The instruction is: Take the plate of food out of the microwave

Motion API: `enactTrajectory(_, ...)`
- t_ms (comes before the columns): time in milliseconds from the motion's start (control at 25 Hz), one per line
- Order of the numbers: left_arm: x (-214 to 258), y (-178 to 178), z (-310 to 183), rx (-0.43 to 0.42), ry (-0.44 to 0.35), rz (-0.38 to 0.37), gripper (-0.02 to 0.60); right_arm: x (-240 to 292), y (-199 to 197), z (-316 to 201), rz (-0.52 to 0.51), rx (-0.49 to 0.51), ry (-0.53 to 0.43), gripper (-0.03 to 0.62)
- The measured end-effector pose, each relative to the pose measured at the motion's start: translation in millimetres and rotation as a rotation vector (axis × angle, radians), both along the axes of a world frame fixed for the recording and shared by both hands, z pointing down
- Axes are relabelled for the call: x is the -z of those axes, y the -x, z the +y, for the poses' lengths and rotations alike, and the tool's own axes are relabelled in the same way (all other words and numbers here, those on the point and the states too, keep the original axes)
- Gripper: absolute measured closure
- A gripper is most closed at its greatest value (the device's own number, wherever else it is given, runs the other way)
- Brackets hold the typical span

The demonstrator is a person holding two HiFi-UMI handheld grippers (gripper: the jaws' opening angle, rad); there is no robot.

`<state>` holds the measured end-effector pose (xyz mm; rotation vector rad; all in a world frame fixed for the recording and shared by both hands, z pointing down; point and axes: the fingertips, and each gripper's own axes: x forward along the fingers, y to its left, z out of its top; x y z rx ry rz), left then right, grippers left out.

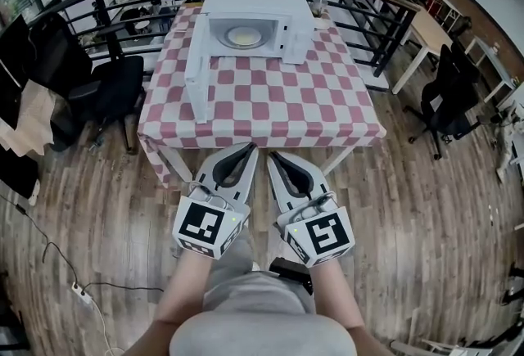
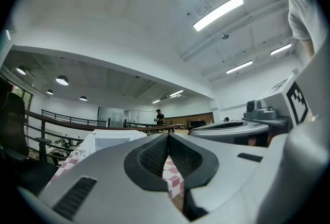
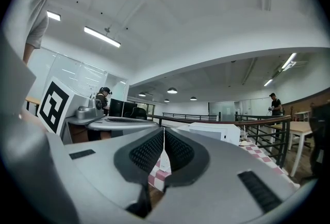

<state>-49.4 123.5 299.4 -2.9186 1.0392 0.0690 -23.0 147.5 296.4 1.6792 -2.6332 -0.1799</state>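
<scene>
Plate of food (image 1: pixel 244 37) in open microwave (image 1: pixel 255 1) at table's (image 1: pixel 327 105) far edge, straight ahead of left gripper (image 1: pixel 248 148) and right gripper (image 1: pixel 273 156), both jaws together, empty, short of near edge.

Quantity present: one white box-shaped microwave oven (image 1: pixel 260 9), one round pale plate of food (image 1: pixel 244 37), one table with red-and-white checked cloth (image 1: pixel 270 113). Grey two-jaw grippers: two, the left gripper (image 1: pixel 250 148) and the right gripper (image 1: pixel 274 155).
</scene>
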Motion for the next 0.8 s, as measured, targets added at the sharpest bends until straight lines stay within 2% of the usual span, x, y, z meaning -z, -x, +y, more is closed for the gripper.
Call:
enactTrajectory(360, -1.4, -21.4, -62.0, 0.013, -0.003, 0.015, 0.58, -3.8, -20.7, -58.7, 0.008, 0.009, 0.002, 0.566)
enactTrajectory(800, -2.9, -58.9, -161.8, -0.005, 0.006, -0.005, 0.58, -1.7, -56.0, -158.6, -0.003, -0.008, 0.005, 0.566)
